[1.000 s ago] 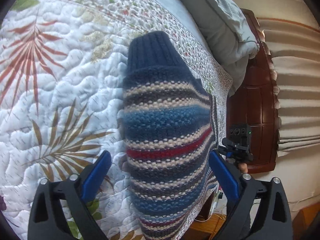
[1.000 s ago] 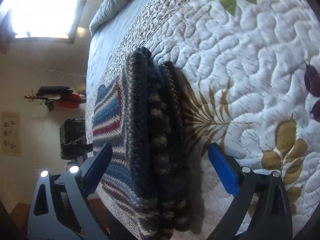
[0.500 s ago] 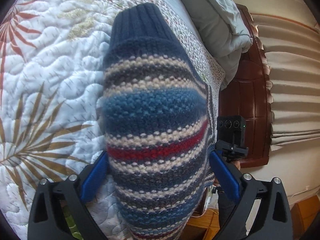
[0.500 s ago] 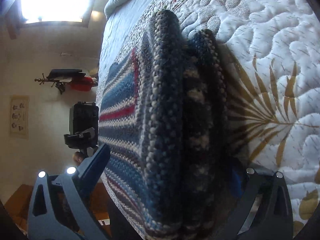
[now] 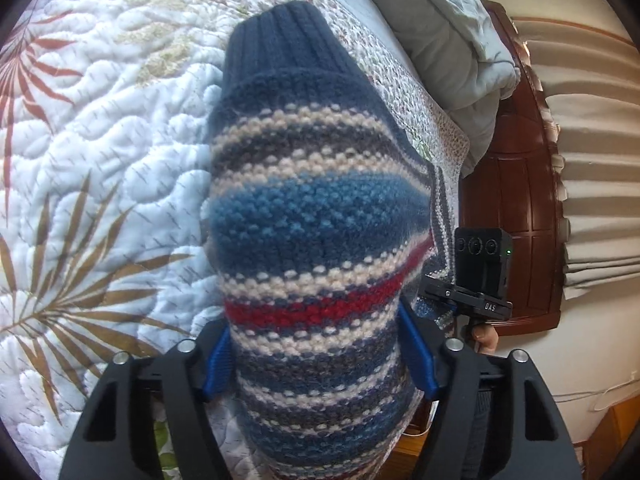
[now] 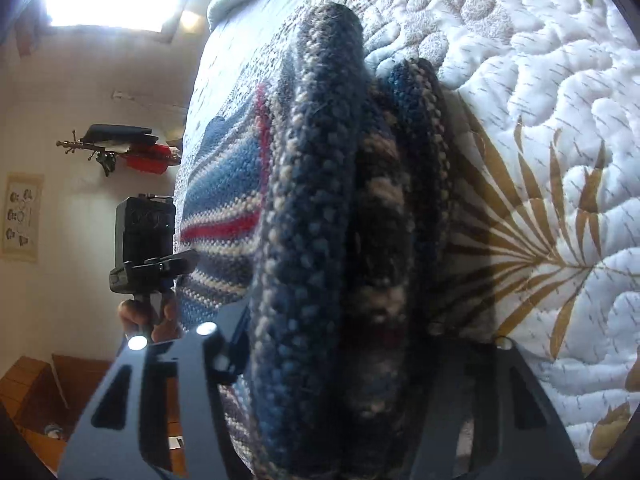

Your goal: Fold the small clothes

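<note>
A striped knitted sweater (image 5: 316, 264) in navy, blue, cream and red is seen lying on a quilted bedspread (image 5: 100, 152) with a leaf print, near the edge of the bed. In the left wrist view a sleeve with a ribbed navy cuff (image 5: 280, 44) is stretched away from the camera. The left tool (image 5: 316, 356) is set around this sleeve, its blue pads (image 5: 218, 364) pressed against the knit on both sides while the jaws are closing. In the right wrist view a thick folded bundle of the same sweater (image 6: 348, 240) is stacked in several layers on the bedspread (image 6: 560, 120). The right tool (image 6: 344, 360) is placed around that bundle, its jaws closing with the wool squeezed between them; its pads are largely hidden by the knit. Beside the sweater, the other tool's black camera block (image 5: 482, 264) is seen, with fingertips of a hand (image 5: 484, 336) below it. A grey duvet (image 5: 452, 40) is bunched further up the bed, next to a dark wooden headboard (image 5: 520, 208).
</note>
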`<state>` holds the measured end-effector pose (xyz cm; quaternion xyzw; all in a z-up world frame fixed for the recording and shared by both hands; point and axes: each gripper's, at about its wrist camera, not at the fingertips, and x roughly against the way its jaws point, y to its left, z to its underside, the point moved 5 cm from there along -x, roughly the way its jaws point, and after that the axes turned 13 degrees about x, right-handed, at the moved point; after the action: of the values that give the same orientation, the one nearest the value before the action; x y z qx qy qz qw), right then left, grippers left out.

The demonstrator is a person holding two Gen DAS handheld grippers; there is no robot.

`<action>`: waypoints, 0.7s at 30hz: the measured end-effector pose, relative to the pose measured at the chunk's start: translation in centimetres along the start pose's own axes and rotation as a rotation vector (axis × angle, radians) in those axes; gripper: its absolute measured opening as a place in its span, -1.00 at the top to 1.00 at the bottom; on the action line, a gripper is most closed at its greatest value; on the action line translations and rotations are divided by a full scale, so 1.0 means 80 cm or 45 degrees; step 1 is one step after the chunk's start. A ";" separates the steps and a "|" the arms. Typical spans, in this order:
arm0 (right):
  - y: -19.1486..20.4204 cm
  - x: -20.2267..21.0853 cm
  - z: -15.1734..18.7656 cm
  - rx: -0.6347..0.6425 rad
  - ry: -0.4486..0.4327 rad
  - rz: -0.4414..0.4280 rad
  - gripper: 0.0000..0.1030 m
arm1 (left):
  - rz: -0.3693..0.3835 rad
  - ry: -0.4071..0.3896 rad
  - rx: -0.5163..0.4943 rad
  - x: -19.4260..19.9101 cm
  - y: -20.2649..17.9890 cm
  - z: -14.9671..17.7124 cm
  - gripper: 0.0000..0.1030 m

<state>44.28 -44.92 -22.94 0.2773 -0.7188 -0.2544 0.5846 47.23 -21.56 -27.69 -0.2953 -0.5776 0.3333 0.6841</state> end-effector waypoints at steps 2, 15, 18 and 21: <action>0.001 0.001 0.000 0.001 -0.005 0.017 0.10 | -0.026 -0.017 -0.007 0.001 -0.005 0.001 -0.24; 0.102 0.015 0.006 0.105 -0.047 0.087 0.23 | -0.090 -0.083 -0.106 0.062 -0.047 0.034 -0.01; 0.148 0.003 0.007 0.148 -0.053 0.057 0.23 | -0.097 -0.109 -0.117 0.107 -0.043 0.050 -0.01; 0.200 -0.022 0.010 0.197 -0.061 0.010 0.23 | -0.104 -0.144 -0.113 0.161 -0.027 0.070 -0.01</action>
<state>42.15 -32.17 -13.26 0.3127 -0.7510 -0.2025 0.5451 43.37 -12.50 -17.49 -0.2823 -0.6411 0.2953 0.6497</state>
